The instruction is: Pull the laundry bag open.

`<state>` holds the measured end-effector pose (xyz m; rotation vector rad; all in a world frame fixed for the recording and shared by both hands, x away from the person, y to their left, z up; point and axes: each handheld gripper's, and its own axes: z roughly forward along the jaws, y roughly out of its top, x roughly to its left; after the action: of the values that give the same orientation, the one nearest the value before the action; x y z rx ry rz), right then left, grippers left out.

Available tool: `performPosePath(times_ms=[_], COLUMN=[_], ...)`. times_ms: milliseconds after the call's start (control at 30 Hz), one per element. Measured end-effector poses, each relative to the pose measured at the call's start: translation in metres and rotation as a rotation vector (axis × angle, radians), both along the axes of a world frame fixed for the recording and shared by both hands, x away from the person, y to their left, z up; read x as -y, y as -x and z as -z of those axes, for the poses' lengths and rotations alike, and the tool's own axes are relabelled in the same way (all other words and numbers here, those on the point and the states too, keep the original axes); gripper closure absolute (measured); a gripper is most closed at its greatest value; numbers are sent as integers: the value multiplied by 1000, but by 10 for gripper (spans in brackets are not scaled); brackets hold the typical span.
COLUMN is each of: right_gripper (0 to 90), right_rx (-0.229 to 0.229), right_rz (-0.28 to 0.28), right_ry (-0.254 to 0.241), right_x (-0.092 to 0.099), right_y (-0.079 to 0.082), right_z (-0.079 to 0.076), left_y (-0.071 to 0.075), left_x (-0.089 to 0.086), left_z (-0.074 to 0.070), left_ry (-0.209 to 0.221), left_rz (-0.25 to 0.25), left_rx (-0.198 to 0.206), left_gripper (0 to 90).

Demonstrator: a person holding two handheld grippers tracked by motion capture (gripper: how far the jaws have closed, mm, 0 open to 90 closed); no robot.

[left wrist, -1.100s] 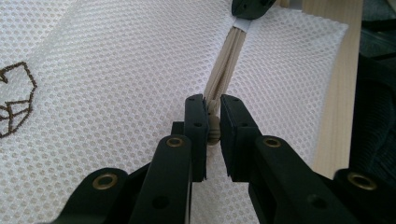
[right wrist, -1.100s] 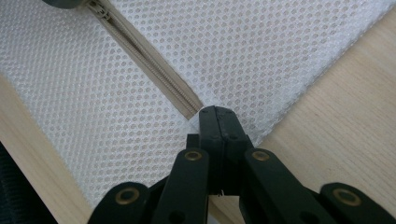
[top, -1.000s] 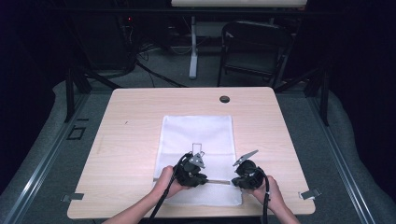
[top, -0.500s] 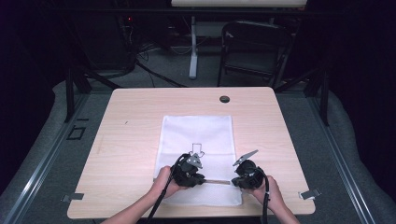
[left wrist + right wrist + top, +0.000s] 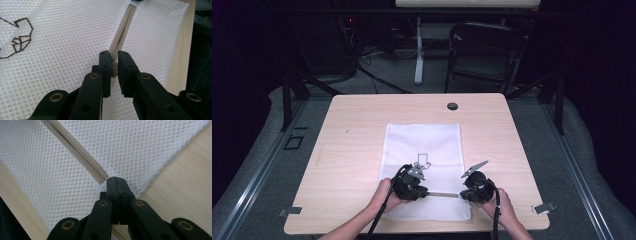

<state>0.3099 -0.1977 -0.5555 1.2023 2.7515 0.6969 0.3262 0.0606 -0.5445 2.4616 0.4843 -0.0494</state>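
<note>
A white mesh bag (image 5: 422, 142) lies flat on the wooden table (image 5: 347, 150), with a beige zipper (image 5: 444, 194) running across its near end. My left gripper (image 5: 427, 192) is shut on the beige zipper pull (image 5: 114, 69), and the zipper tape (image 5: 122, 35) stretches away from its jaws. My right gripper (image 5: 461, 194) faces it from the other side. Its jaws (image 5: 116, 182) are pressed together on the bag's edge where the zipper (image 5: 80, 157) ends. A hand holds each gripper low over the bag.
A small brown line drawing (image 5: 422, 161) is printed on the bag. A black round grommet (image 5: 452, 106) sits near the table's far edge. A dark chair (image 5: 484, 55) stands behind the table. Metal clamps (image 5: 543, 207) mark the near corners.
</note>
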Motion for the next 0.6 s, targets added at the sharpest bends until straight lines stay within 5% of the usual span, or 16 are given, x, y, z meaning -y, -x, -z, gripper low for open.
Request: performPosePath(times_ms=[600], right_gripper=[900], right_rx=[1], right_rz=[4], right_ry=[-5], right_x=[0], right_y=[0], right_z=[0], left_y=[0], left_x=[-6], left_z=[1], left_ry=[-13], left_rz=[-2], left_rx=[-2], left_gripper=[818])
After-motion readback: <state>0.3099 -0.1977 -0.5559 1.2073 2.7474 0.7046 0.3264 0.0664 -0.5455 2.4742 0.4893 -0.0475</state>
